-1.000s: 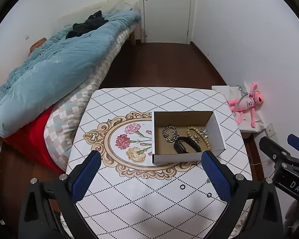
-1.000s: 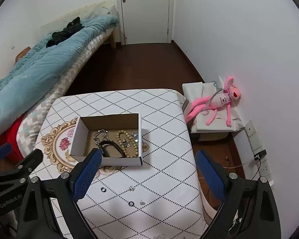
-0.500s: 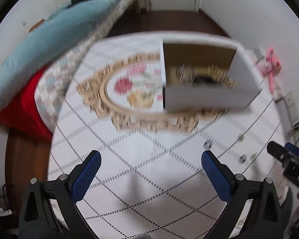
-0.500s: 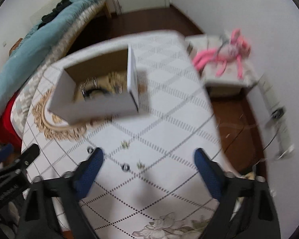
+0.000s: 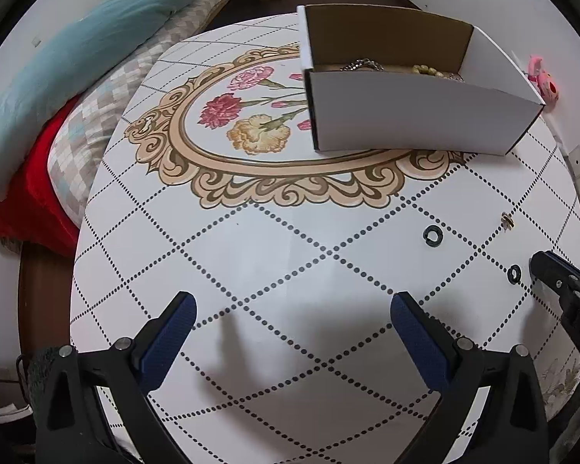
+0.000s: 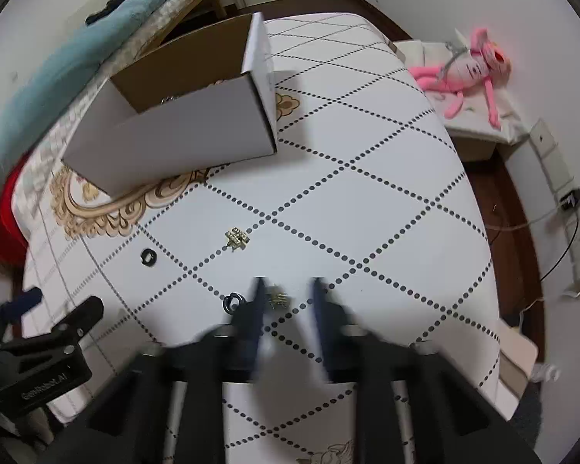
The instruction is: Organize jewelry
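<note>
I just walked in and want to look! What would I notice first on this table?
Probably the white cardboard box at the far side of the table, with a chain and beads peeking out. Next, the painted flowers left of it. Closer in, the right gripper has its fingers around a little gold earring, beside a black ring.

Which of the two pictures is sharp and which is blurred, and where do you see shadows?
Left wrist view: sharp, with the left tool casting soft finger shadows on the table. Right wrist view: the right tool and the box are smeared by motion, the small gold earring between its fingers only slightly.
</note>
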Available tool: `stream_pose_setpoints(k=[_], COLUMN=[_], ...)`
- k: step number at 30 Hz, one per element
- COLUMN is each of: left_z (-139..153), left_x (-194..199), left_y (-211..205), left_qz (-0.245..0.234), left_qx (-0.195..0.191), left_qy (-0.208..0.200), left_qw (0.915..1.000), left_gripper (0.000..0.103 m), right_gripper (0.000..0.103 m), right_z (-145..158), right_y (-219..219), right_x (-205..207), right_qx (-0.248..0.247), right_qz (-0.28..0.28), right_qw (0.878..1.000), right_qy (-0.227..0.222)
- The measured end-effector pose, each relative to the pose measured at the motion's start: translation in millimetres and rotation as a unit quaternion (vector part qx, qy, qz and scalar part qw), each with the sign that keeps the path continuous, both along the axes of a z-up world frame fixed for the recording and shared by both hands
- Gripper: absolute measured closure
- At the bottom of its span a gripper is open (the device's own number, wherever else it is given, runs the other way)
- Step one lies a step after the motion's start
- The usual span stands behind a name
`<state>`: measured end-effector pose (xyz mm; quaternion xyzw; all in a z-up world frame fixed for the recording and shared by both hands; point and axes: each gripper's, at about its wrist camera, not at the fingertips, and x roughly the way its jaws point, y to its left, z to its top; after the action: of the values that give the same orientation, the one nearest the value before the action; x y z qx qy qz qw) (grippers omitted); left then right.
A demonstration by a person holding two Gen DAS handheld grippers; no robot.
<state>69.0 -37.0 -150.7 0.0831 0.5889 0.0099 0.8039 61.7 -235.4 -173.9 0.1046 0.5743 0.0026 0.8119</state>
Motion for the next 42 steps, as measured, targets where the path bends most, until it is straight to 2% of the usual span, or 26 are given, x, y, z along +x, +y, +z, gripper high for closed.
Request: stream_pose_setpoints(k=[11, 21, 23, 24, 26, 29, 36, 40, 42], left_z=[-2, -6, -5, -5, -5, -5, -1, 22, 46], left_x=[14, 24, 24, 23, 23, 22, 20, 19, 23], left_y=[-29, -60, -62, -64, -67, -69, -65, -57, -52], left_qz=[-0.036, -0.074, -0.082, -0.087, -0.094, -0.101, -0.095, -0.093, -0.093], left_qx=[-0.039, -0.046, -0.054, -0.059, -0.063, -0.059, -0.079, -0.113, -0.134], left_qy=[-0.01, -0.02, -0.02, -0.021, -0.021, -0.026, -0.025, -0.026, -0.039], left_qw=[0.9985, 0.996, 0.9949, 0.9942, 0.9933, 0.9928, 0.992, 0.9889, 0.9859], left_gripper=[0.001, 0.055, 0.07, 0.083, 0.091, 0.093, 0.093, 0.093, 0.093], right_gripper=[0.094, 0.094, 0.094, 0.094, 0.094, 0.094, 0.094, 0.094, 0.094], right_z=[10, 9, 8, 7, 6, 5, 15, 29, 40], right_y=[-28, -38, -40, -40, -41, -42, -44, -43, -41], right_x=[-7, -4, -4, -4, -4, -4, -3, 0, 2], right_qx=[0.029, 0.023, 0.022, 0.022, 0.022, 0.023, 0.026, 0.036, 0.046], right_qz=[-0.041, -0.059, -0.061, -0.062, -0.064, -0.065, -0.065, -0.062, -0.058], right_qw=[0.999, 0.998, 0.998, 0.998, 0.998, 0.998, 0.997, 0.997, 0.996], right_qy=[-0.013, -0.012, -0.011, -0.011, -0.01, -0.009, -0.02, -0.032, -0.04])
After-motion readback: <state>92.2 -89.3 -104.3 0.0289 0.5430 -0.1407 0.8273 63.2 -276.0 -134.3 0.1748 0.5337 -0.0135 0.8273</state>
